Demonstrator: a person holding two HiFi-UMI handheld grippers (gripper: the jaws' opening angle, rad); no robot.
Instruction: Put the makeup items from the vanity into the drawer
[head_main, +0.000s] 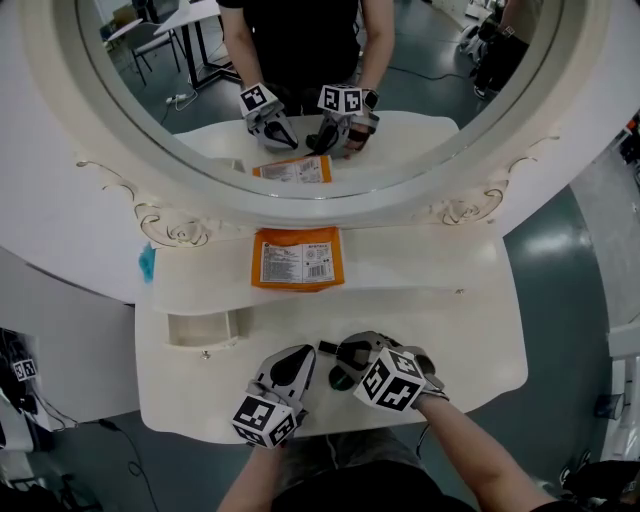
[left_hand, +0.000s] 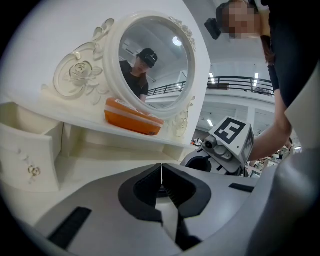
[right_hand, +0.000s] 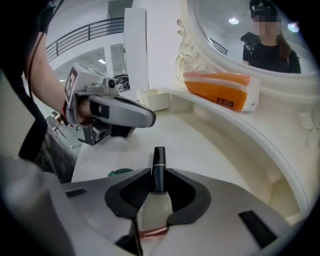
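A black lipstick (right_hand: 159, 165) with a thin gold band lies along the jaws of my right gripper (right_hand: 159, 176), which is shut on it, tilted down at the white vanity top (head_main: 470, 340). In the head view only the lipstick's tip (head_main: 326, 348) shows, ahead of the right gripper (head_main: 341, 354). My left gripper (head_main: 302, 354) hovers just to the left, shut and empty, its jaws meeting in a thin line (left_hand: 161, 172). An orange flat packet (head_main: 297, 258) lies on the raised shelf under the mirror. The small drawer (head_main: 203, 328) at the left stands open.
A dark green round item (head_main: 340, 381) lies on the vanity top under the right gripper and shows beside its jaw (right_hand: 120, 172). The big oval mirror (head_main: 330, 90) with its carved frame rises behind the shelf. The vanity's front edge runs close under both hands.
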